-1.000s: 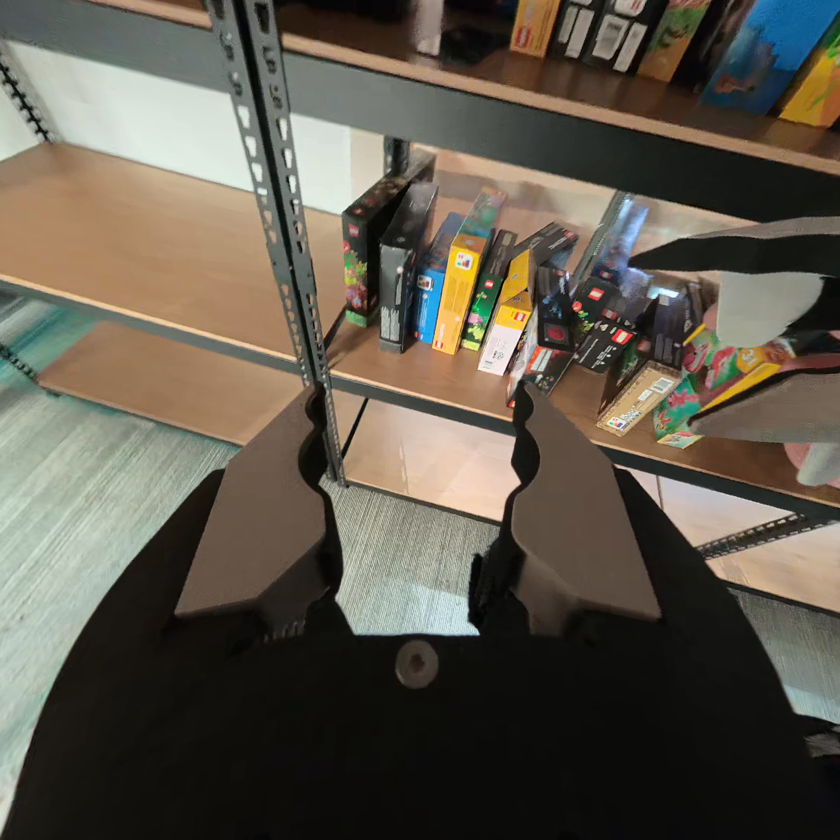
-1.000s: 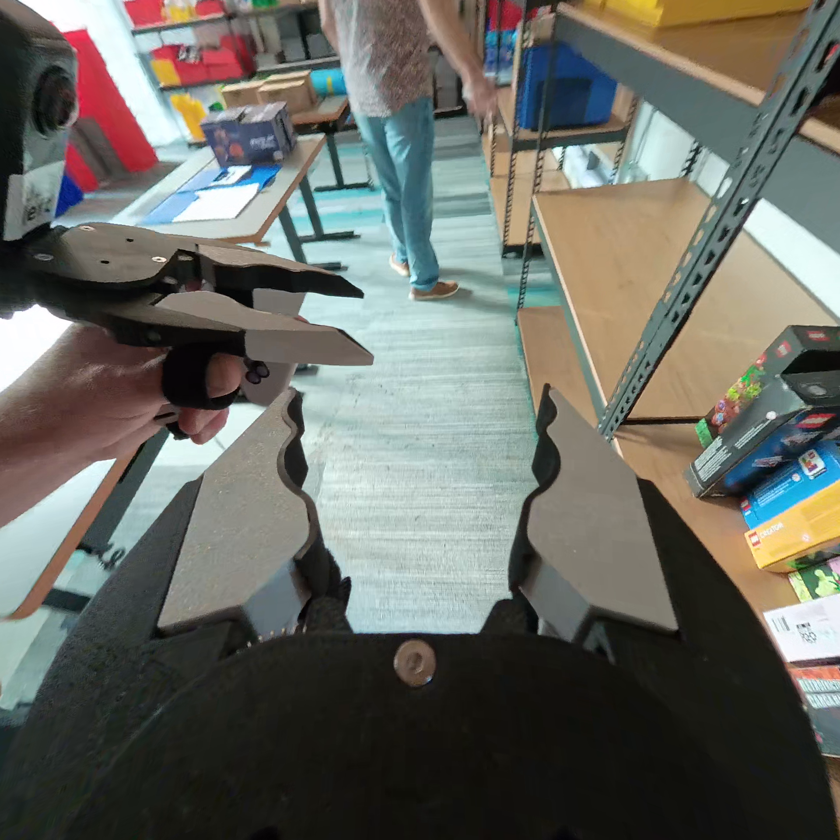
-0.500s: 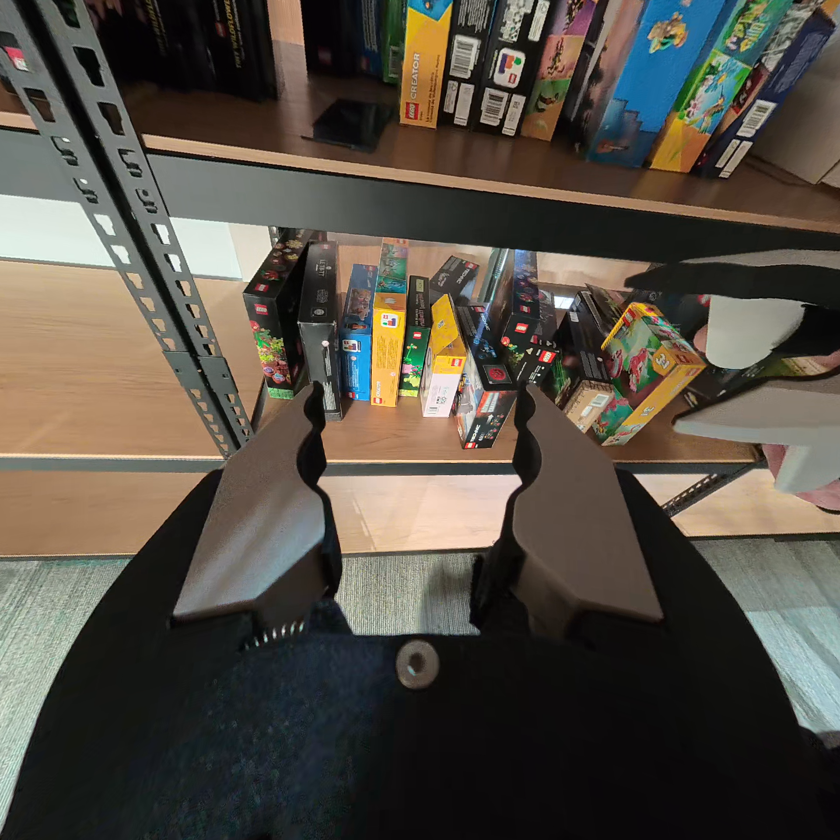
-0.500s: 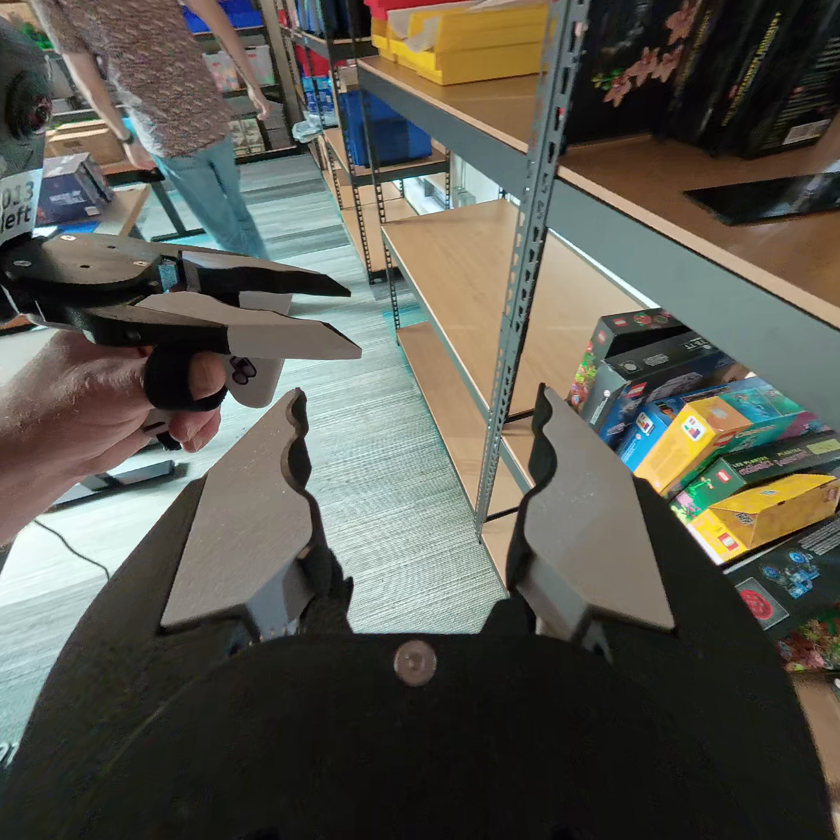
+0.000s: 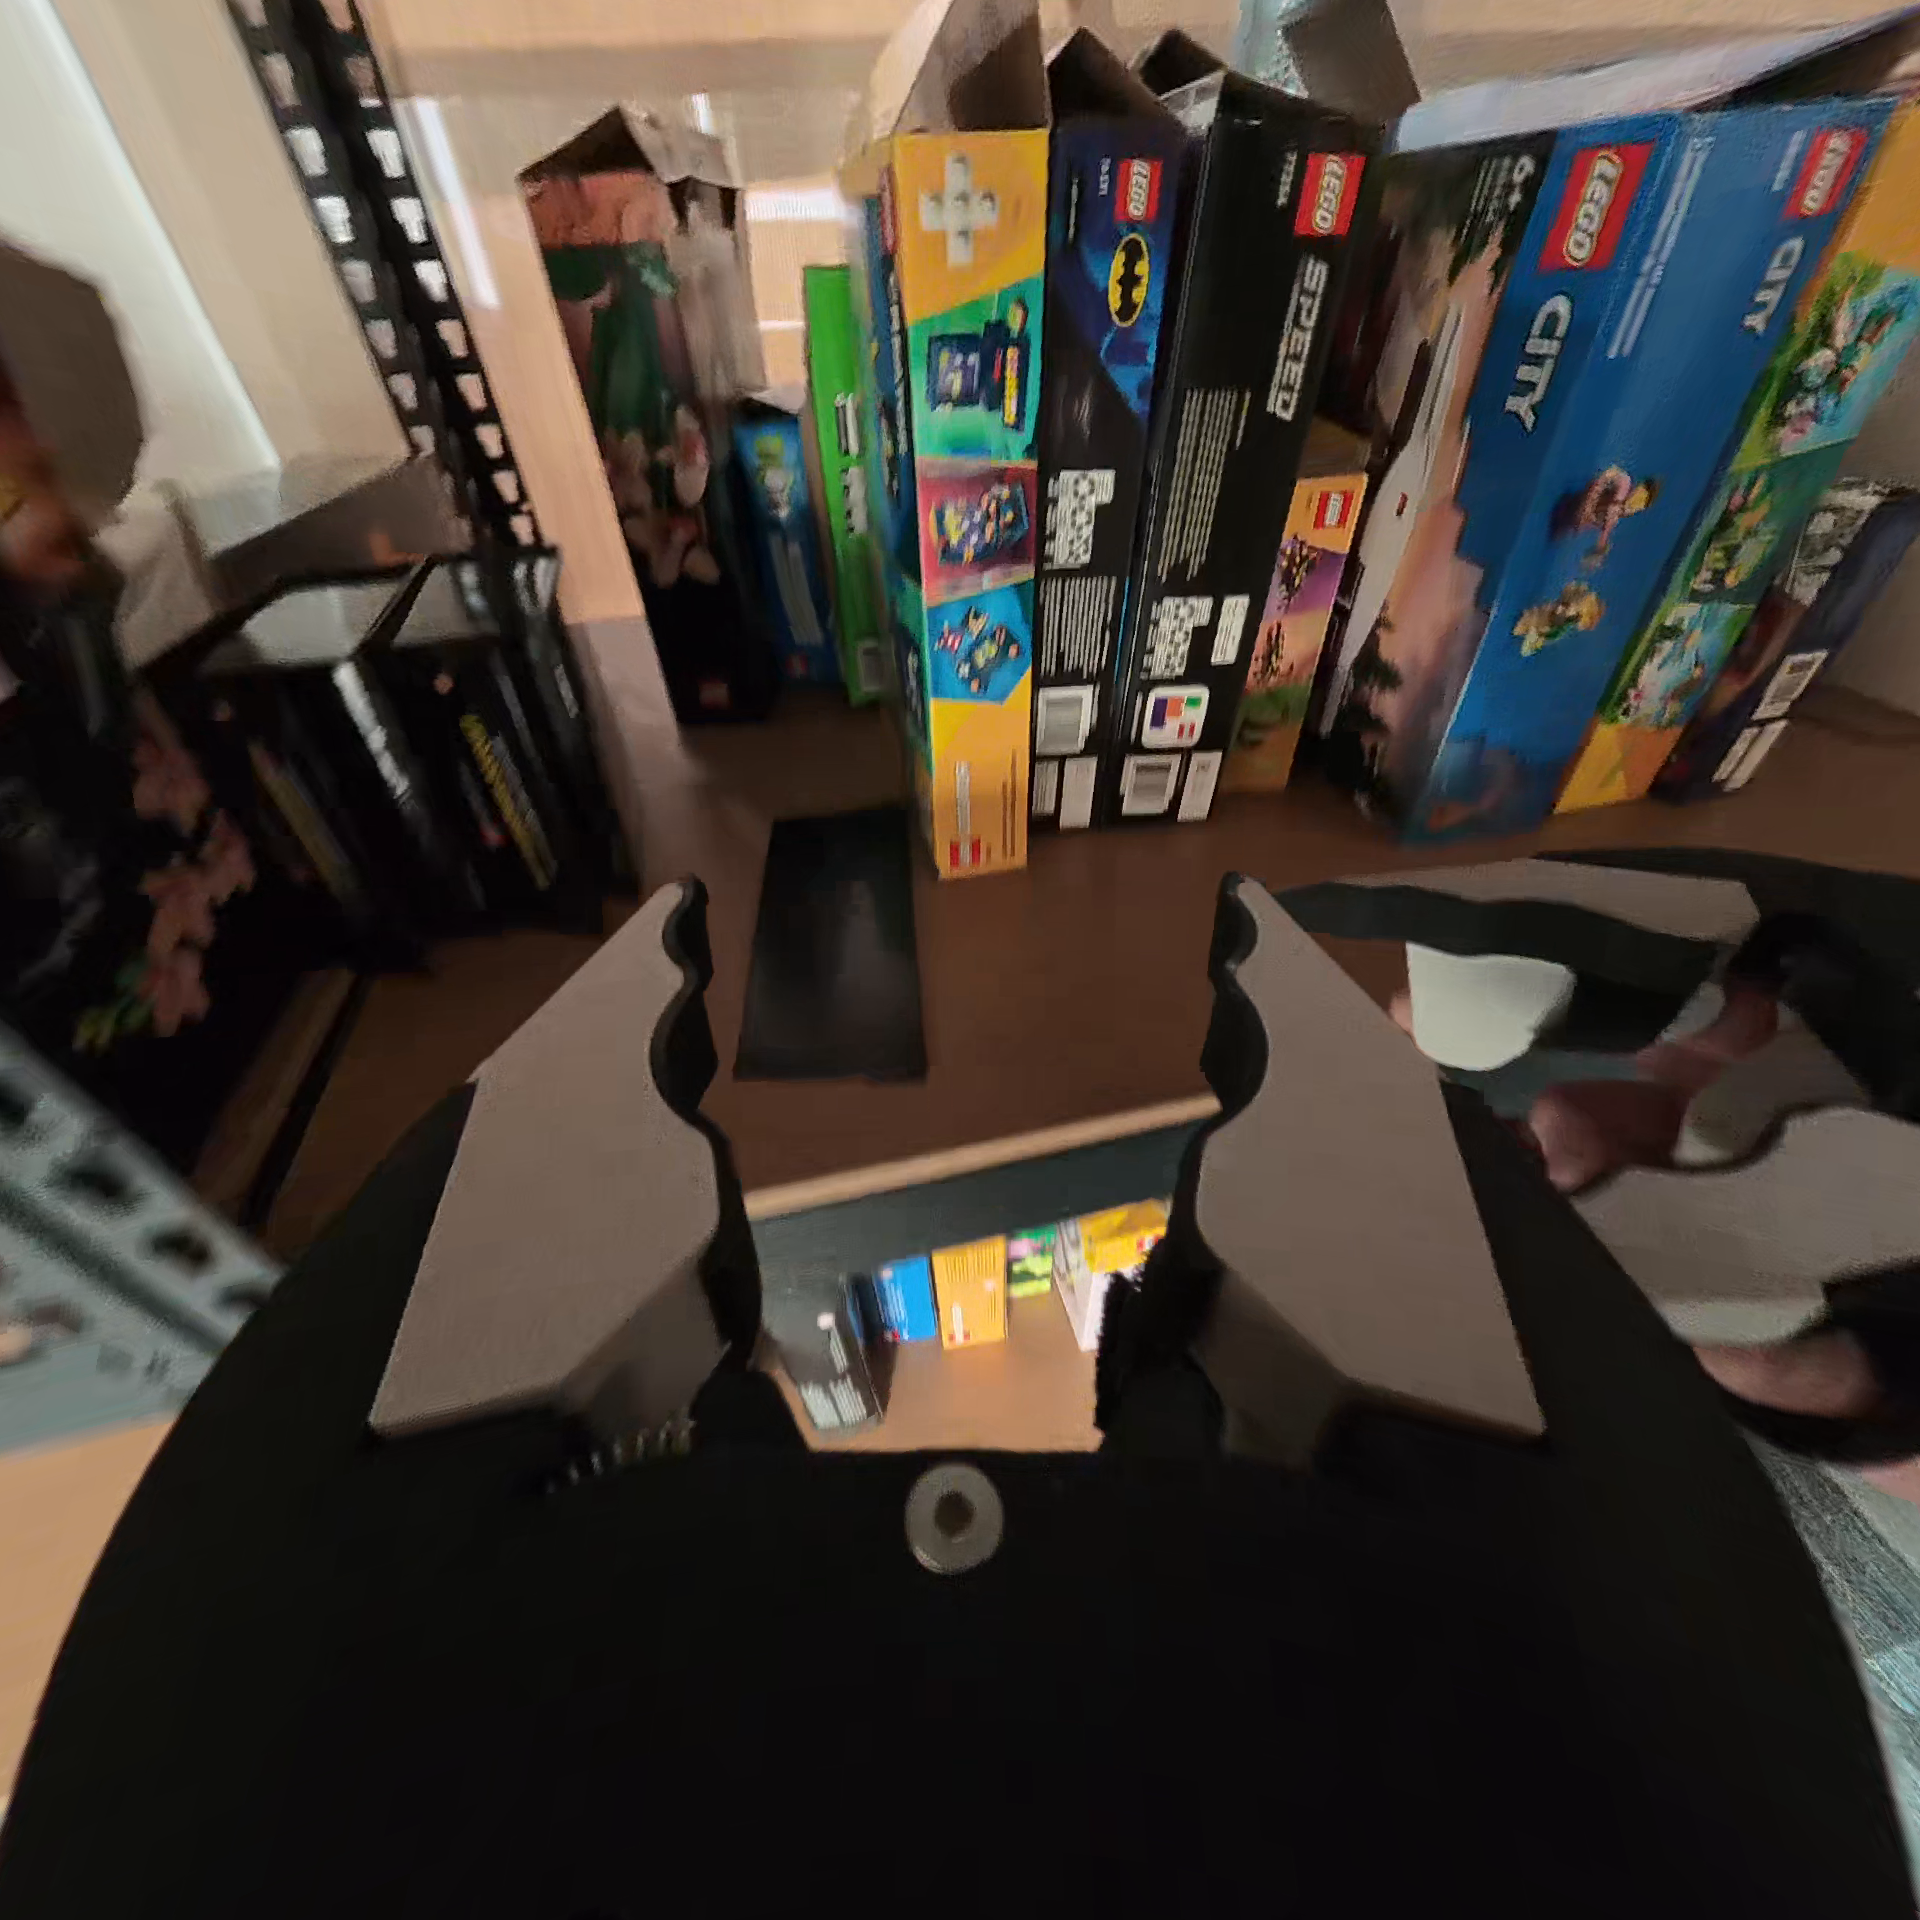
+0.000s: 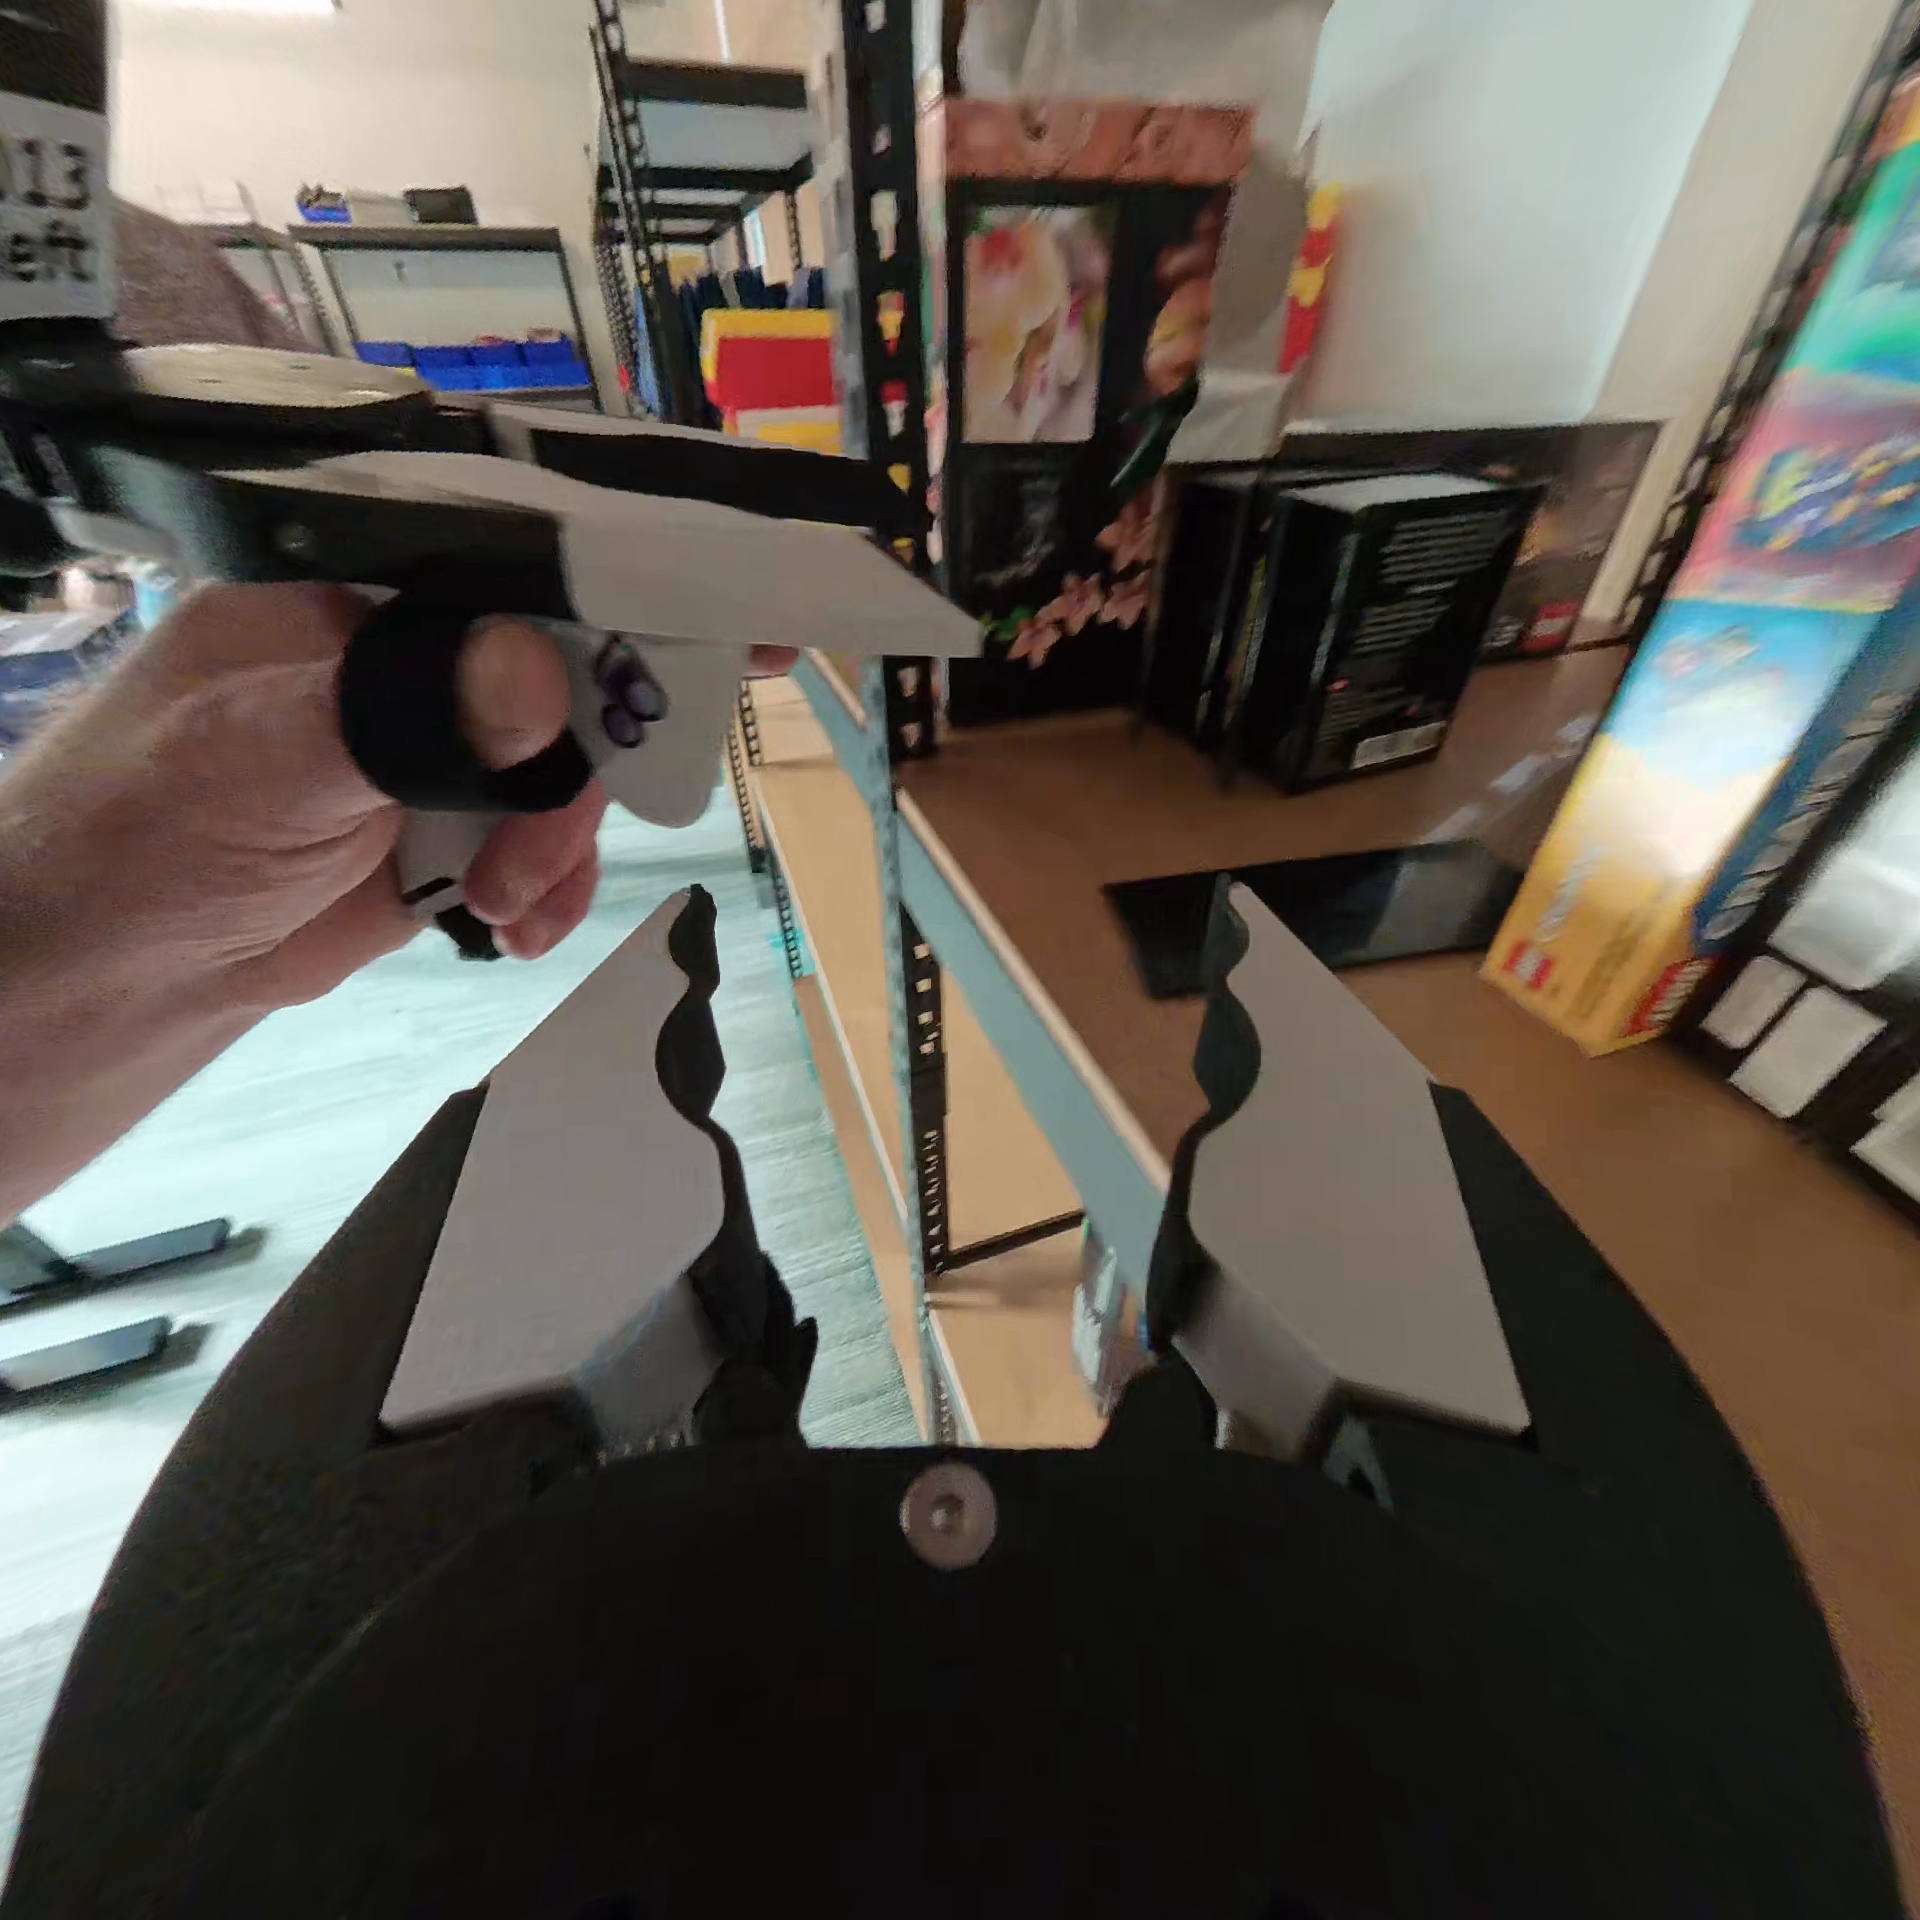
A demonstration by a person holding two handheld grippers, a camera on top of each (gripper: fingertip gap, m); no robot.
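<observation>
My left gripper (image 5: 956, 904) is open and empty, just in front of a brown wooden shelf (image 5: 1091, 997). A flat black box (image 5: 831, 945) lies on the shelf straight ahead of its fingers. Behind it stands a row of upright toy boxes, the nearest a yellow one (image 5: 971, 499). My right gripper (image 6: 961, 904) is open and empty, near the shelf's front edge (image 6: 997, 997). The flat black box (image 6: 1340, 904) shows behind its right finger. The left gripper (image 6: 665, 540) shows at the upper left of the right wrist view, held by a hand (image 6: 208, 790). The right gripper (image 5: 1558, 997) shows at the right of the left wrist view.
A black perforated upright post (image 6: 883, 436) stands at the shelf's corner. Dark boxes (image 5: 364, 748) stand at the left of the shelf and black boxes (image 6: 1351, 613) farther back. A lower shelf with small boxes (image 5: 966, 1299) shows below. Grey floor (image 6: 260, 1091) lies to the left.
Both grippers have risen from the lower shelf's level to the upper shelf and moved closer to it. The left jaws have opened wider; the right have narrowed slightly. Nothing was grasped.
</observation>
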